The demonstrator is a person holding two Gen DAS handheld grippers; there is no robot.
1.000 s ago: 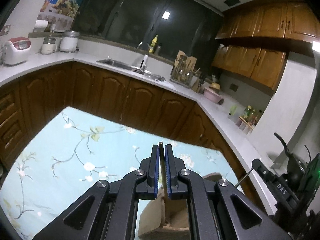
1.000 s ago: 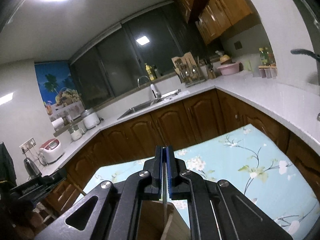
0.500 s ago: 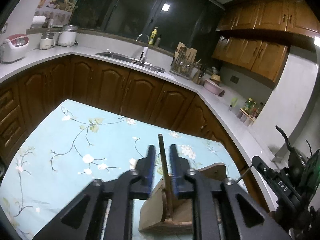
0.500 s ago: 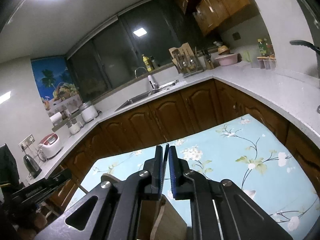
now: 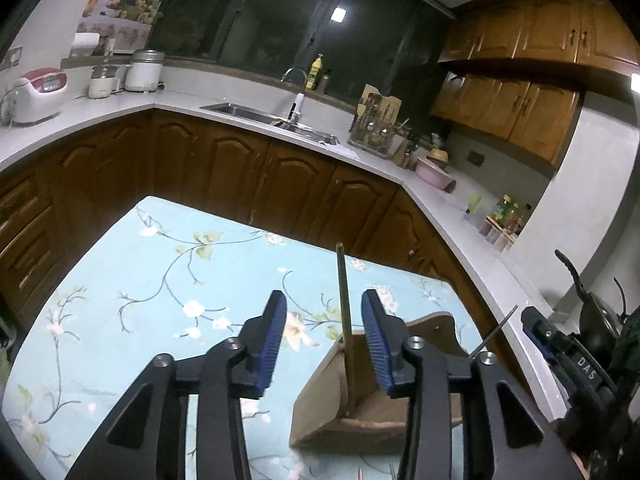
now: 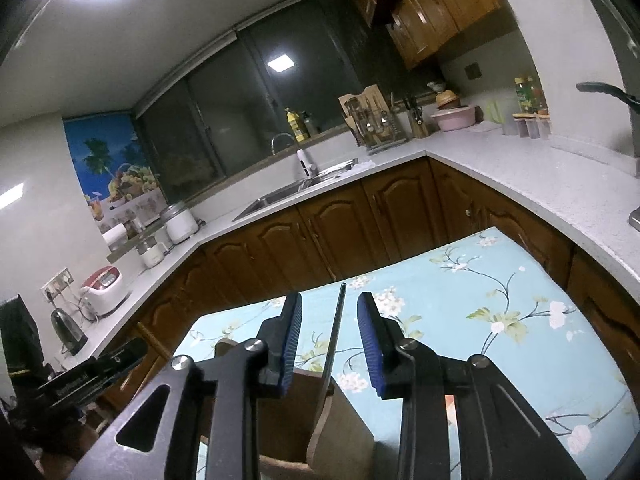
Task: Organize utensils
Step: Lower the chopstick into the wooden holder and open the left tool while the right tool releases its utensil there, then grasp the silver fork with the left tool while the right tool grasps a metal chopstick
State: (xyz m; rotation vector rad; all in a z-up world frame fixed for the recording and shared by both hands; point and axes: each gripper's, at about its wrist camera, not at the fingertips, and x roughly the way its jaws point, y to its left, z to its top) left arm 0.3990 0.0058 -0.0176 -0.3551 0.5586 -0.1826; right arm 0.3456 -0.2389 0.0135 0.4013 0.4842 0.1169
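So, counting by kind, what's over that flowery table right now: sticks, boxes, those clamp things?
Upright utensils: 2, a wooden stick and a dark metal stick
Wooden holder: 1
Open clamps: 2, the left hand-held gripper and the right hand-held gripper
Total: 5

The lower end of the stick (image 5: 345, 322) is hidden inside the wooden holder (image 5: 320, 404). The utensil (image 6: 331, 350) tip is concealed within the holder (image 6: 344, 436). The holder base is cut off by the frame edge.
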